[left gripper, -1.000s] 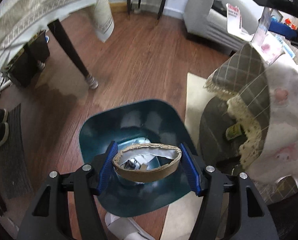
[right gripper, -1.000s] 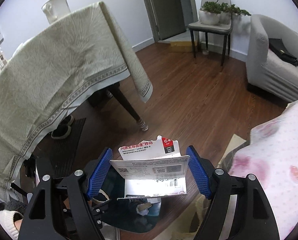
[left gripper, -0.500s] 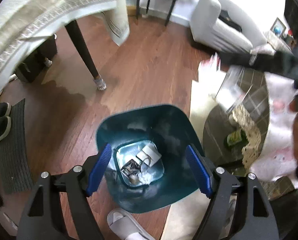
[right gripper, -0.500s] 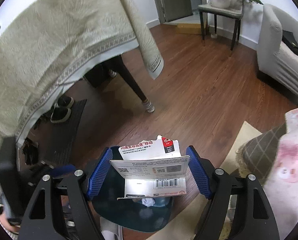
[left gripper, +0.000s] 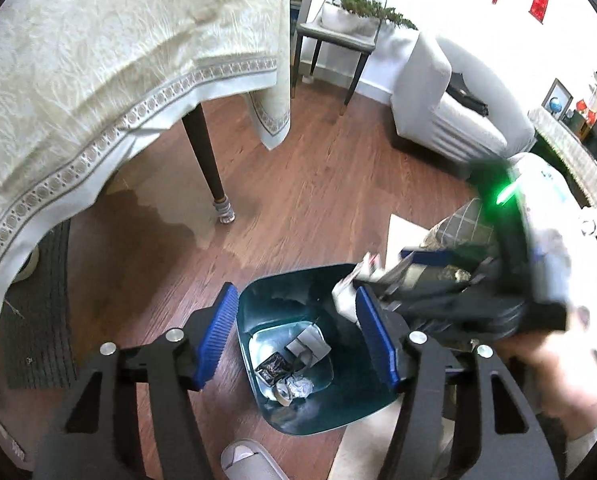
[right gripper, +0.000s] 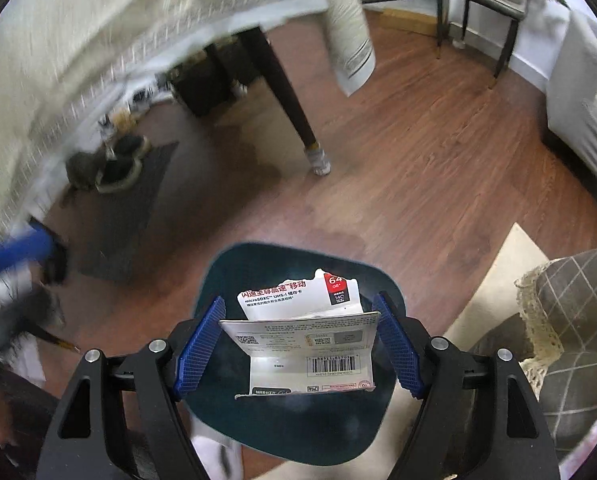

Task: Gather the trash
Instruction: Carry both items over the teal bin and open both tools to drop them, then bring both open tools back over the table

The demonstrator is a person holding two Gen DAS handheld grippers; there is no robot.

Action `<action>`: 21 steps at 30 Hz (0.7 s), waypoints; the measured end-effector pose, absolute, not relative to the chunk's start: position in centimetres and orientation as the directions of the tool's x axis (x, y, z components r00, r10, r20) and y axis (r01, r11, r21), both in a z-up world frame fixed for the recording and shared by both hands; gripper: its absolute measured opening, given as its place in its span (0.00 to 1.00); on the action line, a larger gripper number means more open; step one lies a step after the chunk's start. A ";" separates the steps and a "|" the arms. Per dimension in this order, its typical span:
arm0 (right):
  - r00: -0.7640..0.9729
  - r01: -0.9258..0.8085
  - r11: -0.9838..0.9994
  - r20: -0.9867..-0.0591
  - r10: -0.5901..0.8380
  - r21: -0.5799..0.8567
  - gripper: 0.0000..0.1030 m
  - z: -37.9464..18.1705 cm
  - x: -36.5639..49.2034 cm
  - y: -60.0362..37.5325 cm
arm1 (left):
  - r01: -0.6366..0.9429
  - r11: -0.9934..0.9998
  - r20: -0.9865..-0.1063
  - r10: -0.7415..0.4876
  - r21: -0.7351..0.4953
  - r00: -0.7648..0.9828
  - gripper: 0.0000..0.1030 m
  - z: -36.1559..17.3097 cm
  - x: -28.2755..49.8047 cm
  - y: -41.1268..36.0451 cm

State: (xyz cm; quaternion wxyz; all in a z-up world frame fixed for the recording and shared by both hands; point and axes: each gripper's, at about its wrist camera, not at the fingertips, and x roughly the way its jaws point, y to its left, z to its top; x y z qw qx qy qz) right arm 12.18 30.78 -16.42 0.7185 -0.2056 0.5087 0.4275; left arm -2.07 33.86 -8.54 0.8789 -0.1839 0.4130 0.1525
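Observation:
A dark teal bin (left gripper: 338,412) stands on the wood floor with a cardboard ring, foil and crumpled scraps (left gripper: 294,372) at its bottom. My left gripper (left gripper: 294,294) hovers above the bin; its jaws are closing with nothing between them. My right gripper (right gripper: 298,302) is shut on a torn white memory-card package (right gripper: 302,344) and holds it right over the bin (right gripper: 298,432). In the left wrist view the right gripper (left gripper: 438,280) comes in blurred from the right, its package (left gripper: 346,292) above the bin's rim. A blurred blue pad of the left gripper (right gripper: 18,248) shows at the right view's left edge.
A table under a cream cloth (left gripper: 98,80) has a dark leg (left gripper: 206,172) beyond the bin. A grey slipper (left gripper: 250,460) lies by the bin's near side. A beige rug (right gripper: 498,288), a checked-cloth table (right gripper: 570,320), a dark mat with shoes (right gripper: 114,168) and a white sofa (left gripper: 438,112) surround it.
My left gripper let the cardboard ring fall into the bin, then rose and drew back. My right gripper came down with the package until it hung over the bin.

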 end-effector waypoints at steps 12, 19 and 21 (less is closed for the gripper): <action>0.116 -0.870 0.492 -0.958 0.261 0.028 0.82 -20.6 10.0 31.3 | -0.407 0.894 -0.702 0.167 -0.189 0.693 0.61 -4.0 -2.7 33.5; 0.091 -0.859 0.503 -0.939 0.332 0.094 0.82 -18.0 10.5 29.7 | -0.402 0.892 -0.677 0.166 -0.207 0.717 0.63 -2.4 -2.5 33.2; 0.091 -0.863 0.493 -0.928 0.362 0.108 0.82 -16.6 10.4 29.0 | -0.397 0.893 -0.669 0.164 -0.211 0.725 0.63 -1.9 -2.2 32.7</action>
